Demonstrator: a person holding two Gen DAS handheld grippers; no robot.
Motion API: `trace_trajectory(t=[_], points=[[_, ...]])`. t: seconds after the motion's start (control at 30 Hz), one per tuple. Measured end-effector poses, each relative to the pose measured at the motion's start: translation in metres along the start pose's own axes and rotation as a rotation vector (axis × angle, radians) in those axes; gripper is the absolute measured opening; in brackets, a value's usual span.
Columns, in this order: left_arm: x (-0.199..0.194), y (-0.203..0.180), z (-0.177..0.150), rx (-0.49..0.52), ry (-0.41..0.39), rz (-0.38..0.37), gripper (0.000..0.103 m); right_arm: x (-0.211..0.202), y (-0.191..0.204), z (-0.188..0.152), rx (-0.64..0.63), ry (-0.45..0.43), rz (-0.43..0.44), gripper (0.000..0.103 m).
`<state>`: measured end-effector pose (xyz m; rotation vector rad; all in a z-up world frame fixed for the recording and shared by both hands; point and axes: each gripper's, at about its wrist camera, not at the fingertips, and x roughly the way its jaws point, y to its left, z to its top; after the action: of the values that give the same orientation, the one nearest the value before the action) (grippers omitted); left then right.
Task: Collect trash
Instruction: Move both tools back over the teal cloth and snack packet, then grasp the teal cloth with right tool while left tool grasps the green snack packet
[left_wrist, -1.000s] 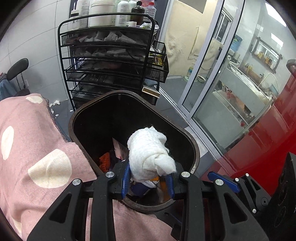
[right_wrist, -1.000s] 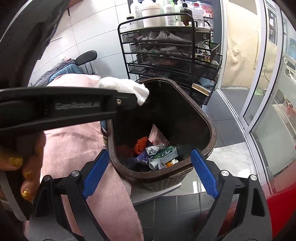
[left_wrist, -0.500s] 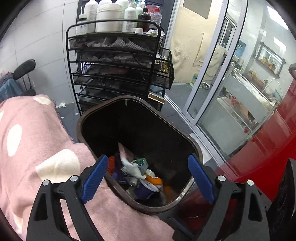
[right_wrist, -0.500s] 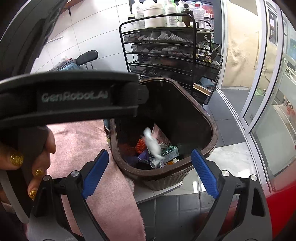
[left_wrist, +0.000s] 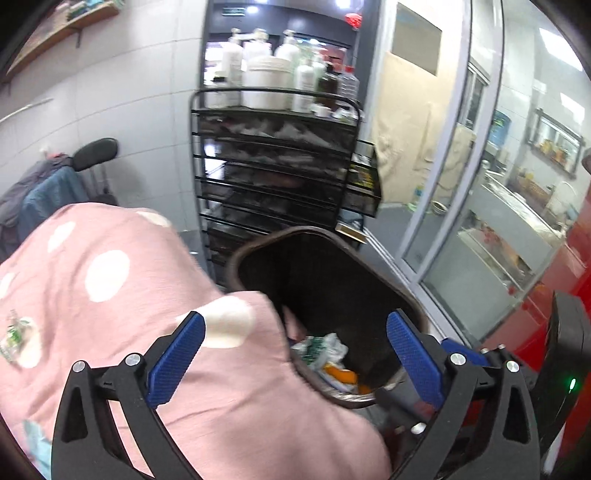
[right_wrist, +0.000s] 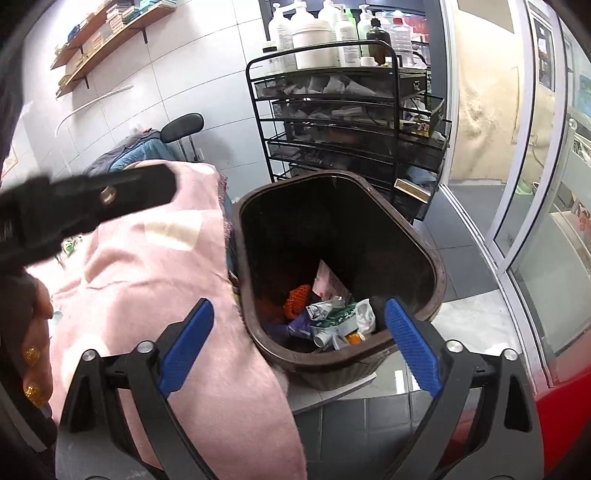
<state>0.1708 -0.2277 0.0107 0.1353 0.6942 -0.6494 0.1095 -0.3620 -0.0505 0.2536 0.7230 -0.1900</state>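
Trash seen inside the dark brown plastic bin (right_wrist: 413, 236)

Left tongs (left_wrist: 295, 354) are opening, nothing between them; right tongs (right_wrist: 299, 343) are held wide, empty.

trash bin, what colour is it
Dark brown trash bin, black inside; clearest in the right wrist view.

Left claw (left_wrist: 293, 354): jaws opening, blue pads spread wide, nothing between them, angled downward. In right wrist view, left claw's black body crosses upper left, blurred; person's hand (right_wrist: 35, 332) grips its handle at left edge, fingers curled, gold glitter nails showing. Right claw (right_wrist: 299, 347): jaws wide apart, blue ribbed pads splayed outward, nothing gripped, tilted downward. Right hand out of view. Edge of right claw visible at lower right of left wrist view.
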Motion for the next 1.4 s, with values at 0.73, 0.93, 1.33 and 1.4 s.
trace_trajectory(t=[0.73,0.93,1.33,1.4], points=[[-0.118,0.148,-0.089,-0.238,-0.064,0.388,0.098,0.028,0.143,0.019,-0.236,0.12,0.317,0.094],[-0.141,0.203,-0.121,-0.361,-0.044,0.481,0.098,0.032,0.208,0.012,-0.326,0.223,0.468,0.094],[-0.156,0.242,-0.142,-0.43,-0.012,0.535,0.098,0.044,0.308,-0.021,-0.566,0.375,0.51,0.094],[-0.155,0.244,-0.141,-0.422,-0.01,0.532,0.098,0.05,0.314,-0.025,-0.59,0.398,0.504,0.077]])
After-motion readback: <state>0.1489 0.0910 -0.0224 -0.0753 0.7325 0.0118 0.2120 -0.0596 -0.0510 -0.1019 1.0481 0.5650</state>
